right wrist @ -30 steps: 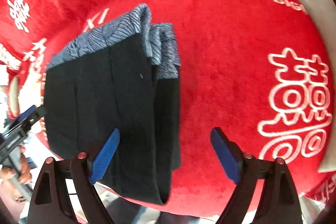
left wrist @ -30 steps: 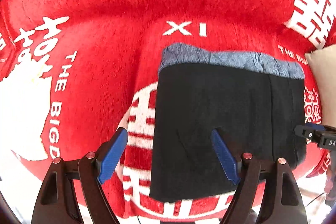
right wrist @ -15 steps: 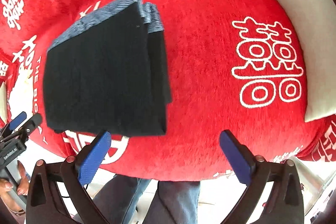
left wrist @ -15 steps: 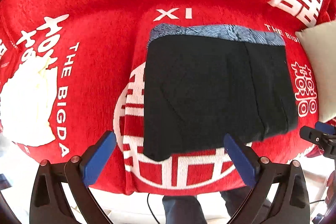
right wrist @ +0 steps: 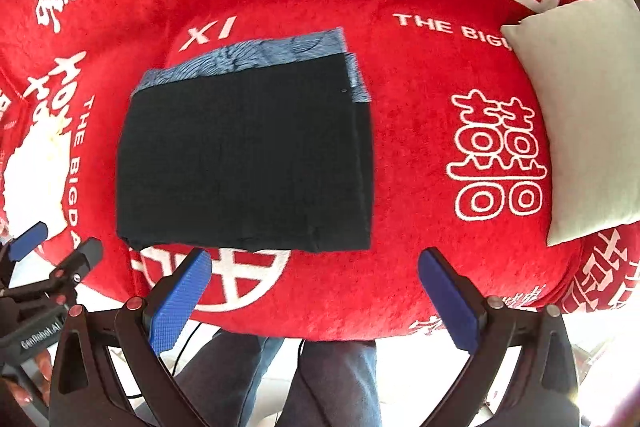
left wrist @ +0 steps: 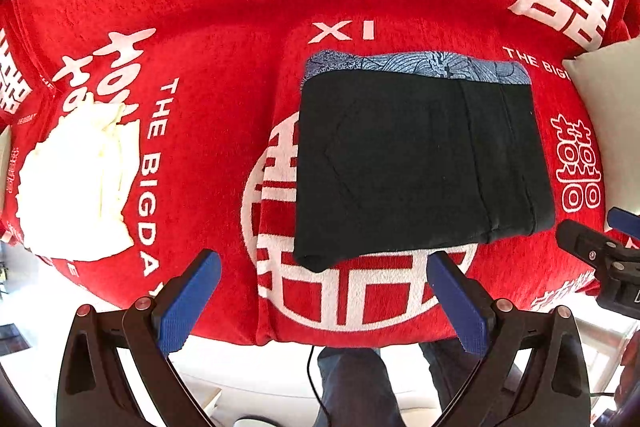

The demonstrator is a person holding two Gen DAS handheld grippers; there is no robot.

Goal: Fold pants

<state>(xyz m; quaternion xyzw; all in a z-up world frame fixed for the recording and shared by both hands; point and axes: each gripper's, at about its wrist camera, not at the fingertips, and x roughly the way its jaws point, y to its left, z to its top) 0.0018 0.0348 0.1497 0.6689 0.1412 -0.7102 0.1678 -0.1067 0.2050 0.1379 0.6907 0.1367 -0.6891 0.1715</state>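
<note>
Two handheld grippers hang with their jaws spread wide and holding nothing above the front edge of a red blanket (left wrist: 224,75) printed with white double-happiness characters and the words "THE BIGDAY". Between and beyond them lie the dark pants (left wrist: 416,163), folded into a neat, roughly square stack, flat on the blanket over a large white circular emblem (left wrist: 276,267). A band of blue patterned fabric (left wrist: 416,65) shows along the stack's far edge, and several layered edges are visible down its right side.

From the left wrist view, the left gripper (left wrist: 324,301) sits just short of the stack's near edge, its blue fingertips (left wrist: 188,301) clear of the cloth. The right gripper (right wrist: 314,297), seen from its own camera, is likewise held apart from the pants, its left pad near the stack's front left corner. Each tool appears at the edge of the other's view.

A crumpled cream-white cloth (left wrist: 80,183) rests on the blanket well to the left of the pants, and a pale grey-green cushion (right wrist: 580,115) leans at the right. The operator's legs in blue jeans (right wrist: 336,383) are visible below the blanket's edge.
</note>
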